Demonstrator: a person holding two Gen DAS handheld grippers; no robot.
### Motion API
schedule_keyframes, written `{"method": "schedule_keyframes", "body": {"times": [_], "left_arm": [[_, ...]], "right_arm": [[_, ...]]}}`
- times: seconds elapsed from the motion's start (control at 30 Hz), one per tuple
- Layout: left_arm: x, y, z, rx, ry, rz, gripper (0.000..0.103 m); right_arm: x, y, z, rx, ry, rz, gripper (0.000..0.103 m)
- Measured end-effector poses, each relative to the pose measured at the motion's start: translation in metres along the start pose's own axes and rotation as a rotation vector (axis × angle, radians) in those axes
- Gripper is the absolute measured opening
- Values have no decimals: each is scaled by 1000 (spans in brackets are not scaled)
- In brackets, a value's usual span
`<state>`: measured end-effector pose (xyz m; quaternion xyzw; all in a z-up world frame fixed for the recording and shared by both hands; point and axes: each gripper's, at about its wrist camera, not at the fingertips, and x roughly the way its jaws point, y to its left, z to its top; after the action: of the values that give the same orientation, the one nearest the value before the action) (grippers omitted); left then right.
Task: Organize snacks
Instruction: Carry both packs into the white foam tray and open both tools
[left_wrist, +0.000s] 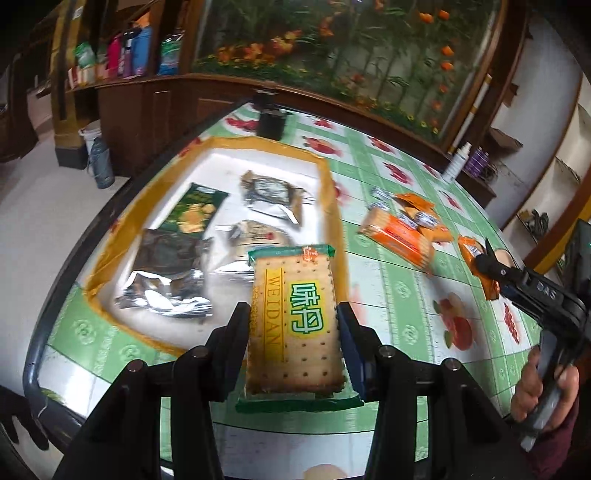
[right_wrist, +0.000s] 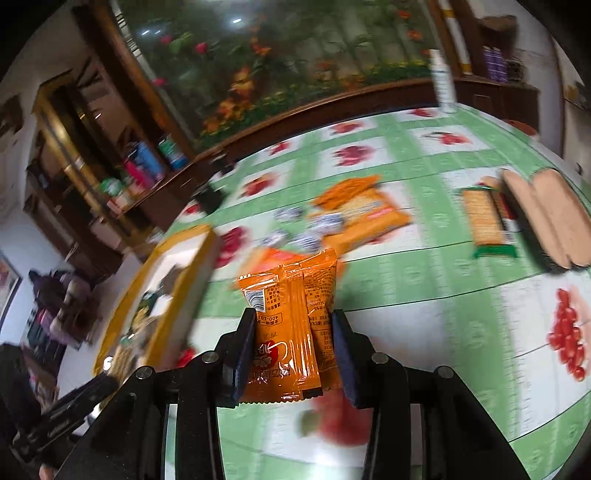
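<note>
Left tool (left_wrist: 293, 325) clamps the cracker pack (left_wrist: 295, 321); right tool (right_wrist: 293, 345) pinches orange sachets (right_wrist: 291, 314) (both closed). Release low inside the tray (left_wrist: 328, 192).

white spray bottle (left_wrist: 456, 162) by purple container (left_wrist: 477, 161); grey flask (left_wrist: 100, 162) on floor.
</note>
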<state>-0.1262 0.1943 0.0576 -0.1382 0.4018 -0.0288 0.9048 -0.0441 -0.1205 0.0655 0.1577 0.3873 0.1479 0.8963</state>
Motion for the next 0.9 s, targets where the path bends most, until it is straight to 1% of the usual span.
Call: {"method": "schedule_keyframes", "body": {"times": [0.2, 0.3, 0.43, 0.53, 0.67, 0.8, 0.9], "left_arm": [[-3, 30, 5, -69, 2, 20, 46], [-3, 44, 18, -88, -7, 18, 46], [5, 58, 46, -95, -9, 23, 46], [17, 64, 71, -87, -9, 42, 46], [41, 76, 100, -106, 18, 40, 46], [69, 88, 126, -134, 46, 48, 46], [90, 97, 141, -158, 81, 48, 46]], "right_arm": [[14, 63, -10, -118, 51, 70, 43], [24, 92, -10, -169, 74, 100, 43], [45, 124, -4, -211, 101, 137, 43], [65, 146, 5, -238, 114, 138, 43], [103, 172, 22, -268, 150, 122, 43], [143, 185, 39, -287, 182, 79, 43], [171, 185, 51, -280, 207, 52, 43]]}}
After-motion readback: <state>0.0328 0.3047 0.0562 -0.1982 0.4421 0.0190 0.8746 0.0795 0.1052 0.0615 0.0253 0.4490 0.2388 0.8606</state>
